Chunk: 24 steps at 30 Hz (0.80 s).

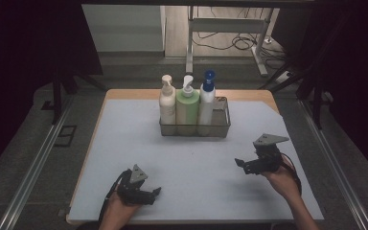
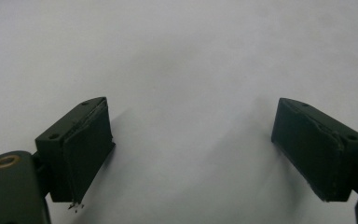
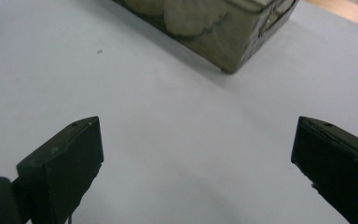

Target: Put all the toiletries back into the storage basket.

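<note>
Overall, the room is dark, with a grey floor, metal rails at both sides, and a white frame with loose cables beyond the far edge. At centre stands the bench (image 1: 124,158), a wooden top covered by a pale blue-grey mat. One wire mesh basket (image 1: 223,125) sits at the far middle of the bench and holds three pump bottles upright in a row, touching each other: a cream bottle (image 1: 167,103) at left, a green bottle (image 1: 188,105) in the middle, and a white bottle with a blue pump (image 1: 207,98) at right. Two claws are present, both well apart from the basket, with bare mat between. The left claw (image 1: 155,191) rests low near the front edge, in the person's left hand; its jaws stand wide apart with nothing between them. The right claw (image 1: 239,163) is held at the right of the bench, pointing left; its jaws are spread wide and empty, and the right gripper view shows a basket corner (image 3: 230,63) ahead.
</note>
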{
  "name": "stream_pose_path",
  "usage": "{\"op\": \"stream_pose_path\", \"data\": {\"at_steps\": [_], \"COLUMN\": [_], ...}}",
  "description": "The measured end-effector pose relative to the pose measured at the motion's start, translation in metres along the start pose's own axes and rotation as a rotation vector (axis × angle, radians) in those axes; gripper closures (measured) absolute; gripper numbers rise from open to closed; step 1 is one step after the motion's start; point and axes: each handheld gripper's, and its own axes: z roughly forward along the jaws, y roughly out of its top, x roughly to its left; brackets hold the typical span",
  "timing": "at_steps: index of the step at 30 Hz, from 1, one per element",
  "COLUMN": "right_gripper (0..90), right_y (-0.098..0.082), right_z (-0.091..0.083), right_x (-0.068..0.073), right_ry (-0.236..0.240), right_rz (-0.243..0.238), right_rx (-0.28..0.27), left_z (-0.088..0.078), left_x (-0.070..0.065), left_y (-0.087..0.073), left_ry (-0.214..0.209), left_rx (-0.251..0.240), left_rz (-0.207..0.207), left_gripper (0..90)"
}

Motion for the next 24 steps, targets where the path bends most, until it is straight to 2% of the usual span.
{"op": "stream_pose_path", "data": {"at_steps": [11,14,20,24], "right_gripper": [2.3,2.3,2.0,1.7], "right_y": [-0.040,-0.050,-0.062,-0.063], "right_z": [0.014,0.021,0.031,0.031], "right_x": [0.000,-0.002,-0.002,-0.003], "right_ry": [-0.010,0.006,0.012,0.013], "right_rz": [-0.004,0.013,0.023,0.029], "right_rx": [0.026,0.033,0.061,0.060], "left_z": [0.000,0.000,0.000,0.000], "left_x": [0.000,0.000,0.000,0.000], "left_y": [0.000,0.000,0.000,0.000], "left_ry": [0.000,0.000,0.000,-0.002], "left_rx": [0.000,0.000,0.000,0.003], "left_rz": [0.000,0.000,0.000,0.002], "left_gripper": [12.0,12.0,12.0,11.9]}}
